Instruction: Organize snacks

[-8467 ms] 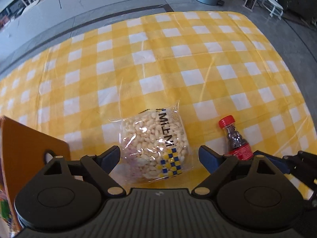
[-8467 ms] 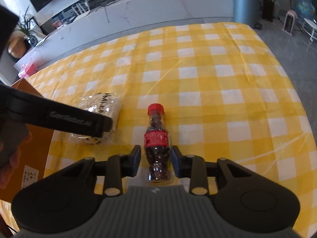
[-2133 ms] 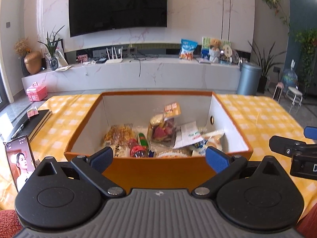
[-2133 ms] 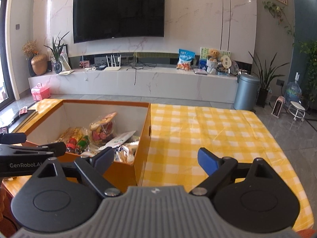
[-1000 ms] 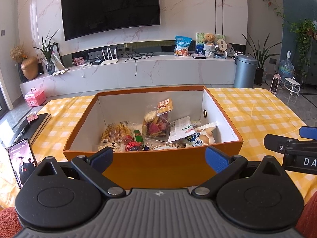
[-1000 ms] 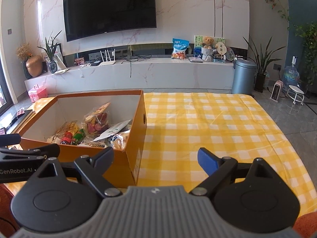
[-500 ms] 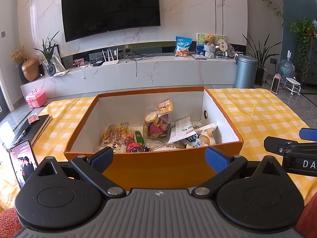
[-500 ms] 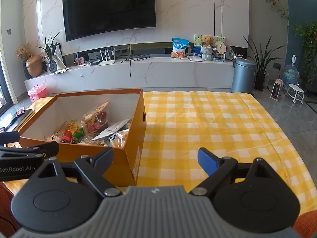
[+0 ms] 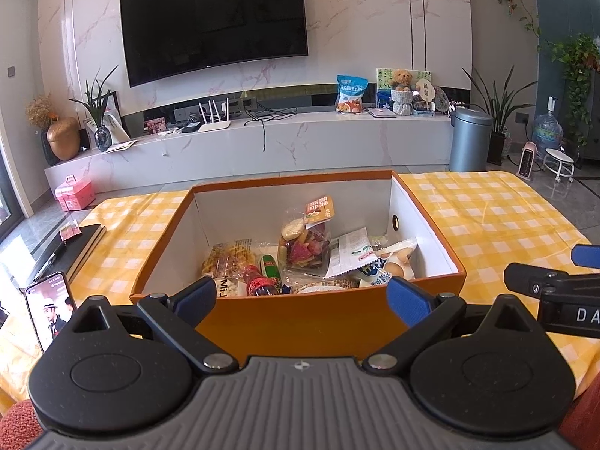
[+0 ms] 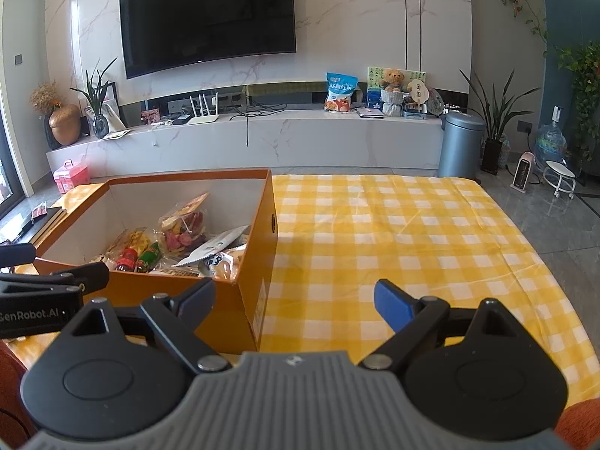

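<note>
A living room with a pale marble wall, a wide dark television (image 9: 213,22) mounted on it and a long marble shelf (image 9: 262,138) below carrying a router, a blue bag and a teddy bear. A grey bin (image 10: 460,144) and potted plants stand on the right. In front lies the desk (image 10: 393,232) under a yellow-and-white checked cloth.

On the left part of the desk sits an open orange box (image 9: 300,318) with white inner walls. The snacks are inside it: a clear bag of coloured chips (image 9: 303,243) leaning upright in the middle, a yellowish packet (image 9: 228,257) to its left, a small red-capped bottle (image 9: 258,283) and a green packet (image 9: 270,266) near the front wall, and white wrappers (image 9: 350,251) on the right. A phone (image 9: 47,305) with a lit screen stands left of the box, beside a dark notebook (image 9: 71,247).

The left tool (image 9: 302,296) has its blue-tipped fingers spread wide before the box's near wall, gripping nothing. The right tool (image 10: 294,294) is likewise spread and empty, over the box's right corner and the bare cloth.

Earlier, a bag of white puffs and the bottle lay on the cloth, the bottle between the right tool's fingers; now the cloth right of the box is bare and the bottle lies in the box.
</note>
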